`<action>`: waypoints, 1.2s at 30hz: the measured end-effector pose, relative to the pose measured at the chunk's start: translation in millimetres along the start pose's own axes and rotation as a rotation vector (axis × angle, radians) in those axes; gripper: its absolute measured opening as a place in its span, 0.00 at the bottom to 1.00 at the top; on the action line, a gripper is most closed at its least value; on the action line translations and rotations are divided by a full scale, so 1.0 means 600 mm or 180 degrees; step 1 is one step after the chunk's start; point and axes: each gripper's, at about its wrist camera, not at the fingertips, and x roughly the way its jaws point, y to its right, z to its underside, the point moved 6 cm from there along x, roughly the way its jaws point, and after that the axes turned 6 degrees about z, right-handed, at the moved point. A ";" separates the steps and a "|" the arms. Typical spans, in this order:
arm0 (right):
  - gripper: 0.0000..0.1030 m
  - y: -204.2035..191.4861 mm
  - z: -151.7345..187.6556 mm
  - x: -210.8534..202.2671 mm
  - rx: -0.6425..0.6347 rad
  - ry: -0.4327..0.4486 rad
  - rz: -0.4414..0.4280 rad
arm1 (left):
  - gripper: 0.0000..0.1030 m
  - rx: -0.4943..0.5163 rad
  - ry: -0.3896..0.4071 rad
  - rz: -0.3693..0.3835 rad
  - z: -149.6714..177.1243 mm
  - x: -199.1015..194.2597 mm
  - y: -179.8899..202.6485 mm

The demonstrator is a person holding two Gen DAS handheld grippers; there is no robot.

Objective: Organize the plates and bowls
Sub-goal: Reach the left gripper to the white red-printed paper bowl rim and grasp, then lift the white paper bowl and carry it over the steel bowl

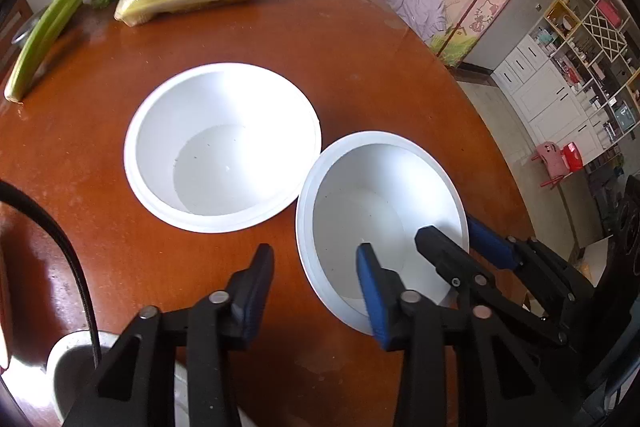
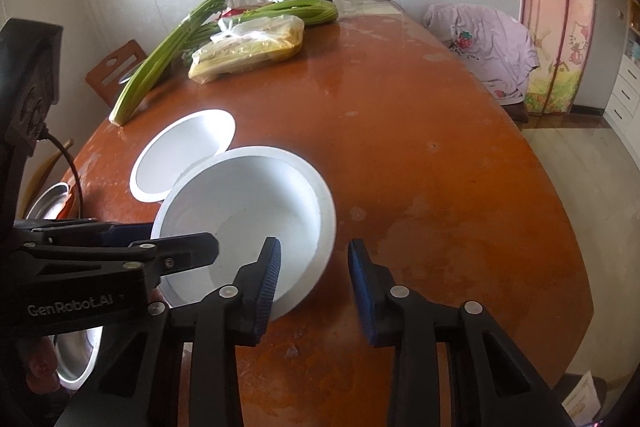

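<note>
Bowls stand side by side on the table (image 1: 360, 47). Your left tongs (image 1: 314, 263) straddle the left rim of the near bowl (image 1: 380, 187), one pad inside and one outside, jaws narrow yet clear of the wall, gripping nothing. Your right tongs (image 2: 314, 259) straddle its right rim the same way, pads not pressing. The second bowl (image 1: 224, 147) lies just beyond your left tongs.
</note>
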 end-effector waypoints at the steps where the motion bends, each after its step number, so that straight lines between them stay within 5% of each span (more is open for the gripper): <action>1: 0.31 -0.003 0.000 0.002 -0.0011 -0.0014 -0.0015 | 0.34 0.0002 -0.0017 0.0005 0.001 0.002 0.001; 5: 0.29 -0.013 0.001 0.004 -0.0021 -0.0031 -0.0085 | 0.23 0.0030 -0.0020 0.0068 0.000 0.003 0.007; 36: 0.29 -0.091 -0.001 -0.091 -0.0194 0.0229 -0.0227 | 0.22 0.0102 0.0379 0.0106 0.022 -0.117 -0.022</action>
